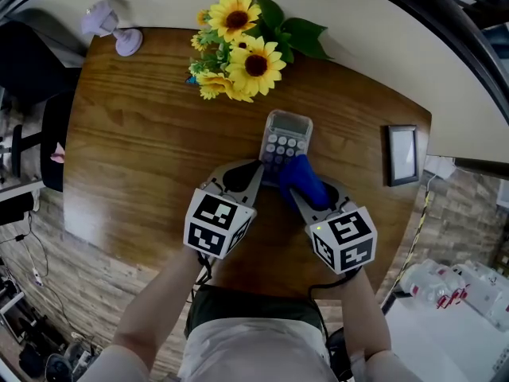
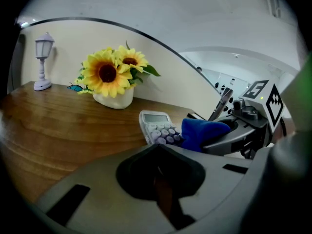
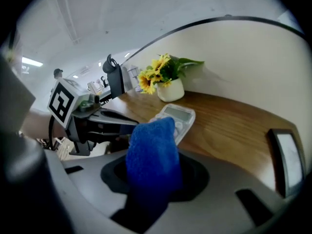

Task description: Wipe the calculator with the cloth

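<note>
Blue cloth in right hand-held gripper, on calculator keys, left hand-held gripper beside, sunflowers behind

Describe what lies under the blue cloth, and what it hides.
The cloth, held in the right gripper, covers the near right corner of the calculator. The screen and upper key rows show; the keys beneath and the near edge are hidden.

The bare left forearm and the bare right forearm reach forward, each behind a grey gripper that carries a black-and-white marker cube. The left hand-held gripper points forward and a little to the right. Its jaws are pressed together, with nothing between them. The right hand-held gripper leans to the left, near the other one, and its jaws are clamped on a blue fluffy cloth.
</note>
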Available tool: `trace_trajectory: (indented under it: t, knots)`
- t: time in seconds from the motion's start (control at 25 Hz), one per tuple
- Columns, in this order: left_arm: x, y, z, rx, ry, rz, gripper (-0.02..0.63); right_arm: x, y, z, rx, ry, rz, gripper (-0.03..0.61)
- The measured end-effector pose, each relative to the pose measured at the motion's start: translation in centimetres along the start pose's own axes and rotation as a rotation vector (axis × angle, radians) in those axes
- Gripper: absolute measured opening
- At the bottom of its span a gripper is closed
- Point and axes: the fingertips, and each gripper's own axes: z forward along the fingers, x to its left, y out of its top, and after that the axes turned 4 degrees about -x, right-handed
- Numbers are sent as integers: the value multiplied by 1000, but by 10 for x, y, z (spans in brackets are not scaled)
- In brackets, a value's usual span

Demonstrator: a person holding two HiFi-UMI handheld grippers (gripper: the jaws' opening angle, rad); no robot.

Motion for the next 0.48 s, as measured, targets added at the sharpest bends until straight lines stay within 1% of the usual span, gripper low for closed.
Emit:
trace_trajectory:
  t: [0.12, 0.2, 0.32, 0.48]
  knots:
    - [0, 0, 0, -10, 17, 18, 3, -31, -17, -11, 79, -107, -51, 138]
    - [0, -1, -1, -16, 29, 29, 2, -50, -21, -19, 85, -139, -32, 137]
    - [0, -1, -1, -12, 24, 22, 2, -75, -2, -28, 29, -182, -22, 137]
    - [0, 0, -1, -2, 8, 5, 2, -97, 50, -23, -97, -224, -57, 138]
